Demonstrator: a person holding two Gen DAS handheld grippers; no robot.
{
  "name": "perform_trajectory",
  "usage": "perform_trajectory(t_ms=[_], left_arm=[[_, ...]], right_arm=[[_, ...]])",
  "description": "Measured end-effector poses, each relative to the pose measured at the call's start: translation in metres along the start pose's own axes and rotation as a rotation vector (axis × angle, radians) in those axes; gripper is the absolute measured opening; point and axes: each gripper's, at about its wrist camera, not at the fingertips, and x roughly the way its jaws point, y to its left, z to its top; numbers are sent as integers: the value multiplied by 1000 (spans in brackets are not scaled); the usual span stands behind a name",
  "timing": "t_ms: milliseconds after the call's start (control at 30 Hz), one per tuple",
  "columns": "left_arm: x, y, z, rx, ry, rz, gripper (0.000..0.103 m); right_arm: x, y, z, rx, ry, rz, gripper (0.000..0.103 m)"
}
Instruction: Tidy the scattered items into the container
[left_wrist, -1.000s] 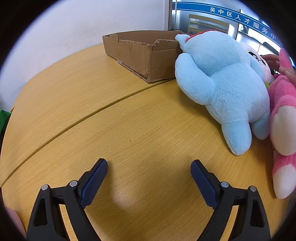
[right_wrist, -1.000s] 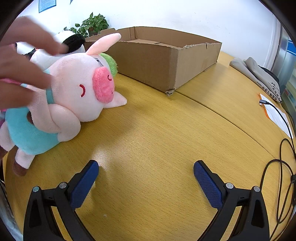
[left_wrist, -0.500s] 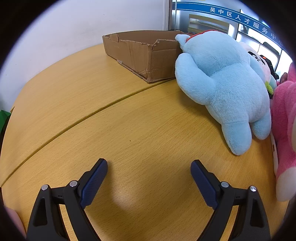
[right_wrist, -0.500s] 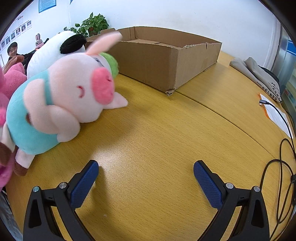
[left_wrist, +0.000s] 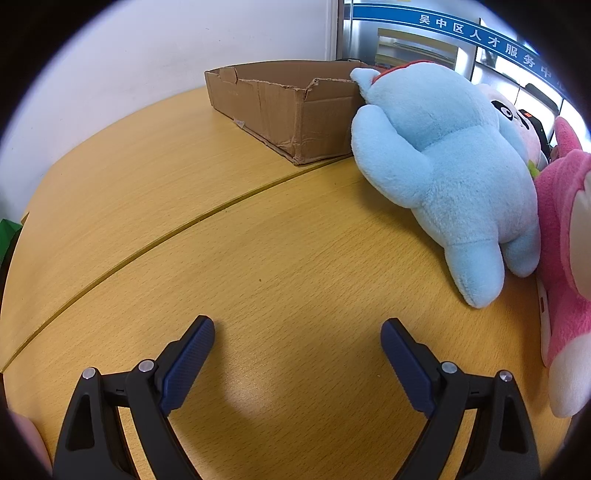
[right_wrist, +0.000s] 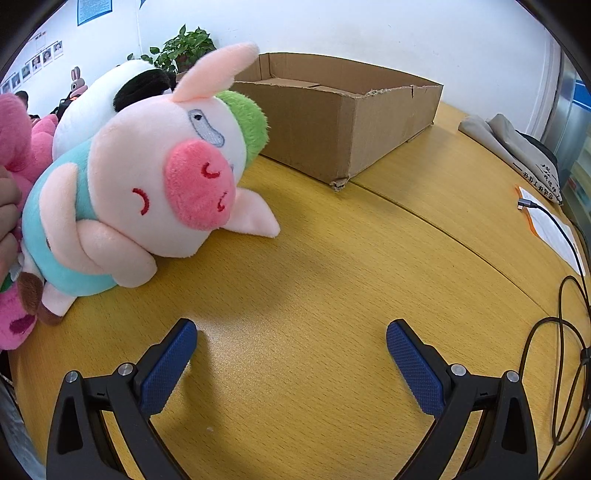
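Observation:
An open cardboard box (left_wrist: 291, 110) stands at the back of the wooden table; it also shows in the right wrist view (right_wrist: 343, 118). A light blue plush (left_wrist: 443, 170) lies against the box's right end, with a pink plush (left_wrist: 565, 258) at the right edge. A pink pig plush in a teal shirt (right_wrist: 155, 184) lies on its side left of the box, a black-and-white plush (right_wrist: 110, 96) behind it and a pink plush (right_wrist: 18, 147) at far left. My left gripper (left_wrist: 297, 345) is open and empty low over the table. My right gripper (right_wrist: 291, 349) is open and empty too.
A black cable (right_wrist: 565, 302) coils at the right table edge beside a paper sheet (right_wrist: 554, 229) and folded grey cloth (right_wrist: 509, 144). A person's hand (right_wrist: 7, 218) touches the plush pile at far left. A potted plant (right_wrist: 184, 48) stands behind.
The hand that was over the pig plush has pulled back to the far left. The pig plush now lies closer and larger in the right wrist view. Both grippers stay open.

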Motion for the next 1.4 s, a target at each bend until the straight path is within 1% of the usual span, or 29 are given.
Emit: perform_trajectory(t_ms=[733, 767, 833, 1233, 1400], left_arm=[[0, 2, 1, -4, 1, 2, 93], [0, 2, 1, -4, 2, 1, 94], [2, 1, 1, 3, 15, -3, 103], [24, 6, -4, -3, 15, 4, 103], [30, 2, -12, -21, 13, 24, 103]], right_arm=[[0, 0, 0, 2, 0, -1, 103], [0, 0, 0, 2, 0, -1, 103], [0, 0, 0, 2, 0, -2, 103], [0, 0, 0, 4, 0, -3, 103], [1, 1, 2, 6, 0, -6, 103]])
